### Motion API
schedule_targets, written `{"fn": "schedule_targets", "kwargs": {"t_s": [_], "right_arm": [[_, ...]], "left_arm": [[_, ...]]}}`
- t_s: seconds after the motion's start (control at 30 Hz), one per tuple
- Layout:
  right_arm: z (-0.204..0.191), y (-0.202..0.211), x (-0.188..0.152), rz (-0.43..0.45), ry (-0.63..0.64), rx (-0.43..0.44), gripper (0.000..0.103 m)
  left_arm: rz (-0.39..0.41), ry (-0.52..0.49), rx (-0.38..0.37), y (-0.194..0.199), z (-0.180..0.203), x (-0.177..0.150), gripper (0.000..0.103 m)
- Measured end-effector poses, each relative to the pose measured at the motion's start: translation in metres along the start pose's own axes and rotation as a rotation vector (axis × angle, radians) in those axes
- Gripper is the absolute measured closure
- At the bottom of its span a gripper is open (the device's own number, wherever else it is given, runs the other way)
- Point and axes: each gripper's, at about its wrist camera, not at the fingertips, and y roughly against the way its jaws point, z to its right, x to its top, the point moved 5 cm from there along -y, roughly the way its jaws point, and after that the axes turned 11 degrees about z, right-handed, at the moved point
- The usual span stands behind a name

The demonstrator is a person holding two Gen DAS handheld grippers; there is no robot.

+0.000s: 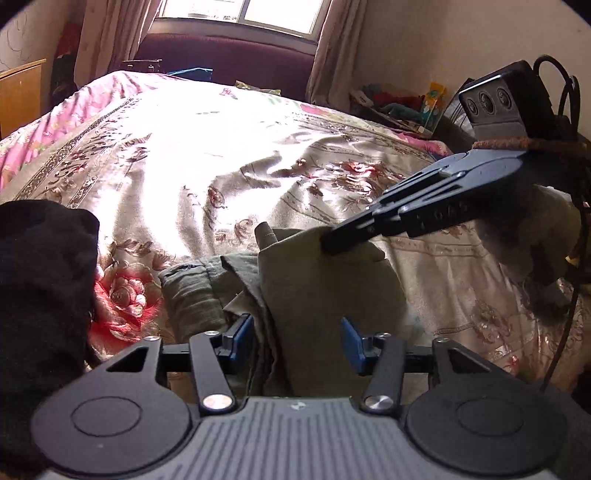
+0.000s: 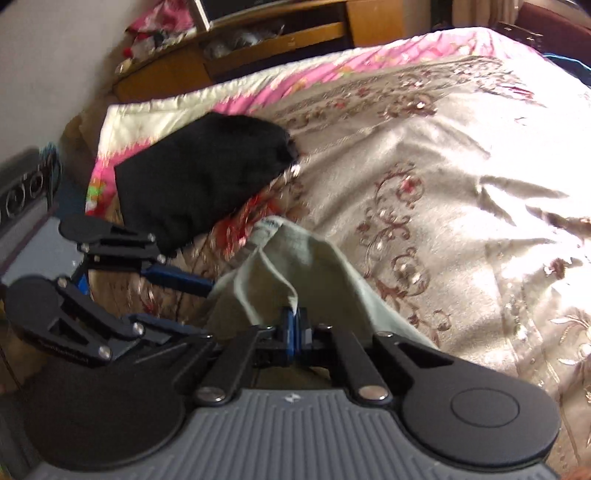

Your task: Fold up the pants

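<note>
On the bed (image 1: 258,155), right claw (image 2: 294,325) pinches limp olive pants (image 1: 314,288) at an edge; left claw (image 1: 297,338) gapes, straddling bunched cloth.

No readable text — only blurred, illegible embossing.

I see a shiny beige satin bedspread with red floral embroidery (image 1: 229,155) covering the bed, with a pink-patterned quilt (image 2: 295,79) showing along its far edge. A bundle of black cloth (image 2: 199,173) lies on the bedspread near that edge. Beyond are a bright window (image 1: 240,13) between beige curtains (image 1: 332,51) and an orange-brown wooden cabinet (image 2: 280,37).
</note>
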Motion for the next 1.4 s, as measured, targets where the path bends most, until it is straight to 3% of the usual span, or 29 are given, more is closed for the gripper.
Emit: {"fn": "schedule_targets", "kwargs": {"t_s": [0.1, 0.2, 0.3, 0.37, 0.43, 0.47, 0.57, 0.67, 0.73, 0.83, 0.9, 0.97, 1.07, 1.2, 1.3, 1.4], "right_arm": [[0.003, 0.011, 0.017, 0.069, -0.019, -0.02, 0.101], [0.005, 0.003, 0.022, 0.069, 0.005, -0.055, 0.101], [0.0, 0.013, 0.029, 0.111, 0.01, -0.048, 0.101], [0.007, 0.024, 0.031, 0.134, -0.007, -0.078, 0.102], [0.021, 0.022, 0.028, 0.122, -0.017, -0.132, 0.102], [0.027, 0.016, 0.026, 0.109, -0.023, -0.153, 0.102], [0.021, 0.001, 0.035, 0.133, -0.015, -0.133, 0.101], [0.004, 0.01, 0.052, 0.237, 0.006, -0.086, 0.102], [0.011, 0.009, 0.05, 0.245, -0.02, -0.103, 0.102], [0.027, -0.015, 0.031, 0.158, 0.001, -0.239, 0.099], [0.028, -0.03, 0.022, 0.127, -0.049, -0.202, 0.099], [0.018, -0.037, 0.023, 0.143, 0.009, -0.22, 0.097], [0.008, -0.038, 0.032, 0.184, 0.02, -0.201, 0.094], [-0.007, -0.038, 0.047, 0.226, 0.043, -0.19, 0.087], [-0.015, -0.046, 0.049, 0.206, 0.035, -0.171, 0.085], [-0.026, -0.045, 0.042, 0.19, 0.08, -0.143, 0.083]], "left_arm": [[-0.001, 0.011, 0.007, -0.016, -0.002, -0.002, 0.031], [-0.021, 0.109, -0.037, -0.032, -0.005, -0.006, 0.031], [-0.051, 0.16, -0.002, -0.046, -0.013, -0.01, 0.031], [-0.071, 0.276, -0.028, -0.045, -0.022, -0.014, 0.031], [-0.073, 0.277, -0.021, -0.039, -0.019, -0.016, 0.031], [-0.065, 0.237, -0.002, -0.038, -0.014, -0.016, 0.033], [0.001, 0.101, -0.02, -0.025, 0.01, -0.005, 0.063], [0.037, 0.074, -0.033, -0.012, 0.017, 0.002, 0.072], [0.042, 0.103, -0.016, -0.006, 0.011, 0.001, 0.072], [-0.015, 0.142, 0.083, -0.008, -0.01, -0.013, 0.072], [-0.064, 0.178, 0.143, -0.006, -0.022, -0.028, 0.072], [-0.052, 0.23, 0.124, 0.005, -0.022, -0.033, 0.071], [-0.03, 0.202, 0.106, 0.019, -0.015, -0.034, 0.067], [-0.061, 0.21, 0.133, 0.026, -0.022, -0.044, 0.066], [-0.041, 0.262, 0.15, 0.038, -0.03, -0.045, 0.066], [0.008, 0.249, 0.145, 0.048, -0.028, -0.038, 0.064]]}}
